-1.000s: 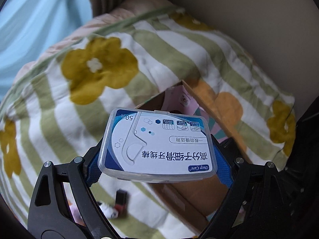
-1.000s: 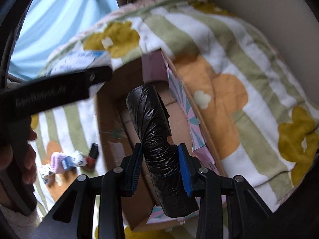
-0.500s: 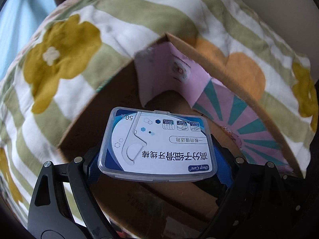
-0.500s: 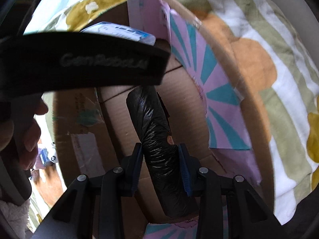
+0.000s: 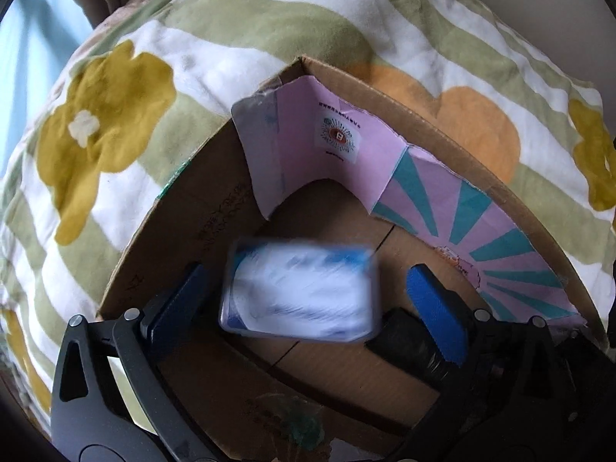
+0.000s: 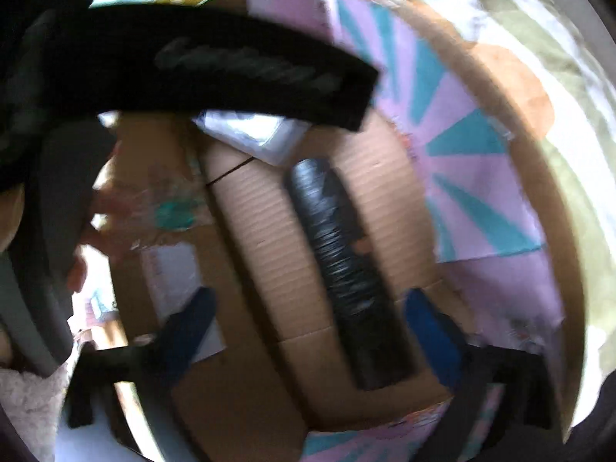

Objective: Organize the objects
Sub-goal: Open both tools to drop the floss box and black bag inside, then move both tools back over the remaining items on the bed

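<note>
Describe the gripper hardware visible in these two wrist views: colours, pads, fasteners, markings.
Both are alike: black plastic linkage arms with triangular cutouts. The left gripper has silver screw heads at the joints and blue ridged pads on its fingertips. The right gripper shows the same blue pads, blurred. The left unit's black body carries raised lettering, unreadable here.

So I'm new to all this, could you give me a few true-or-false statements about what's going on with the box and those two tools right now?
1. Both tools are open. True: left tool, right tool.
2. The floss case is clamped. False: it is blurred, free between the blue pads.
3. The black roll is in the cardboard box. True.
4. The box sits on a bare wooden table. False: on a flowered blanket.
</note>
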A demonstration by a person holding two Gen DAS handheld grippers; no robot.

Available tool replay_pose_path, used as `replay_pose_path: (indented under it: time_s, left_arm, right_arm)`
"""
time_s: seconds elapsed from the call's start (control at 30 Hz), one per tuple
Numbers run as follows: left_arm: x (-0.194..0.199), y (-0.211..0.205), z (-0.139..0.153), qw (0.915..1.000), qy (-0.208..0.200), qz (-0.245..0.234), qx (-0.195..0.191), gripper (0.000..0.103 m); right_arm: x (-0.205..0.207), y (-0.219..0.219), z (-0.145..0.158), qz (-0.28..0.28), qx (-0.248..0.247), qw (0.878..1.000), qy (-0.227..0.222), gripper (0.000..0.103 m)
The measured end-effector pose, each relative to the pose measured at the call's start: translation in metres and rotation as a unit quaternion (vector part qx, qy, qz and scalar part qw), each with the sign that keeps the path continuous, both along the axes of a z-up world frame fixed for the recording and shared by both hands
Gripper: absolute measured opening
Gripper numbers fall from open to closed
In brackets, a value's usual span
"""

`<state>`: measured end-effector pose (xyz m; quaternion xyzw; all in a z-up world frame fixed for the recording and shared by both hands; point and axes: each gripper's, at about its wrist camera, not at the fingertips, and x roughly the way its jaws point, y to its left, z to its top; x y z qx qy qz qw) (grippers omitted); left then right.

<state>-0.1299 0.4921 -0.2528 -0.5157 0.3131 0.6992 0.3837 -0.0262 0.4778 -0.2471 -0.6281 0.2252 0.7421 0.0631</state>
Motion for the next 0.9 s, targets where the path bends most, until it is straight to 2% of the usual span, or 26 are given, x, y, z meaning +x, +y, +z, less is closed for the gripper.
replay_pose_path:
  time_s: [0.1, 0.5, 0.7, 0.9]
  left_arm:
    - [-0.001, -0.001, 0.0, 1.0, -0.005, -0.003, -0.006, 0.103]
    - [0.001, -0.009, 0.014, 1.0, -0.006, -0.002, 0.001, 0.103]
    - [0.005, -0.022, 0.044, 0.9998, -0.003, 0.009, 0.017, 0.103]
    - [0.012, -0.047, 0.089, 0.9991, 0.011, 0.03, 0.026, 0.103]
  right_arm:
    - [0.007, -0.005, 0.007, 0.006, 0.019, 1.0, 0.007, 0.102]
    - [0.035, 0.018, 0.028, -0.01, 0.032, 0.999, 0.017, 0.102]
    - [0.056, 0.024, 0.059, 0.001, 0.047, 0.998, 0.029, 0.102]
    - [0.076, 0.017, 0.106, 0.017, 0.054, 0.997, 0.052, 0.102]
